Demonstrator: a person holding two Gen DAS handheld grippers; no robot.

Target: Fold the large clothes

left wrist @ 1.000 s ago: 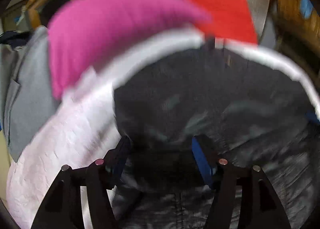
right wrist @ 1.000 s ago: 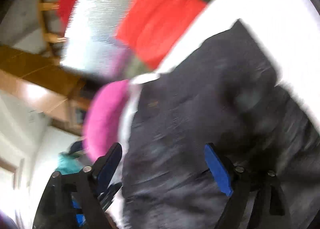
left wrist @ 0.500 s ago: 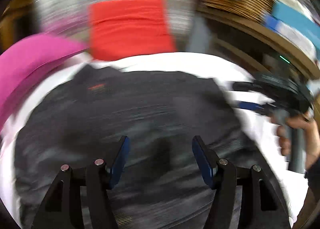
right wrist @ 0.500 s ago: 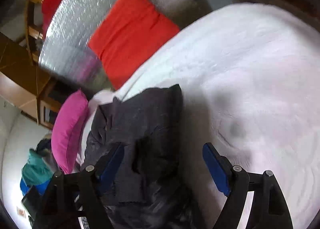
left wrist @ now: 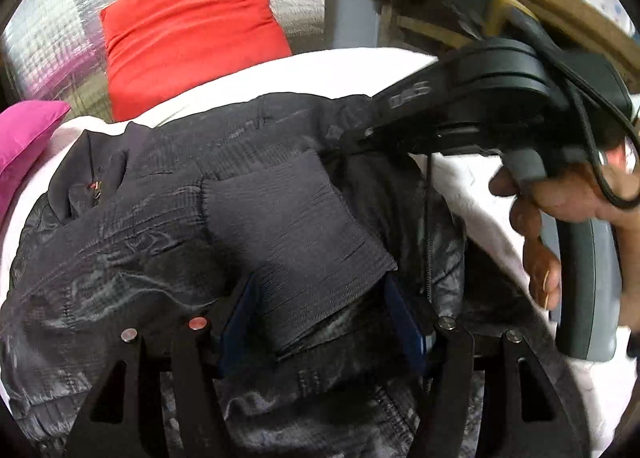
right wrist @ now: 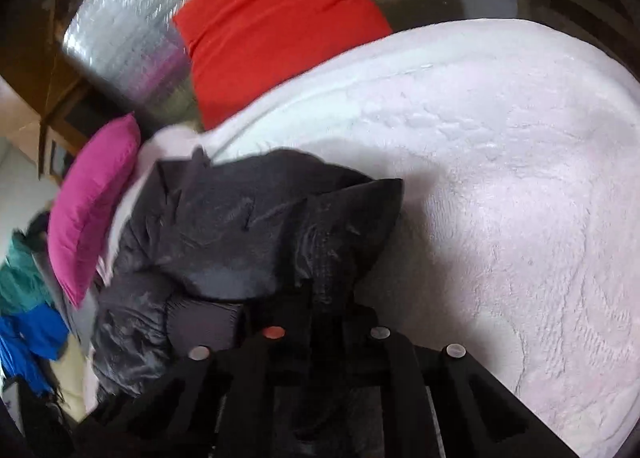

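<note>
Left wrist view shows, rightward from the pink pillow [left wrist: 28,130], the dark jacket [left wrist: 160,194] on the bed [left wrist: 340,70], its ribbed cuff [left wrist: 304,242] between my wide left claw [left wrist: 320,322], my right claw [right wrist: 316,298] clamping jacket fabric; I should lay the sleeve flat across the body.
</note>
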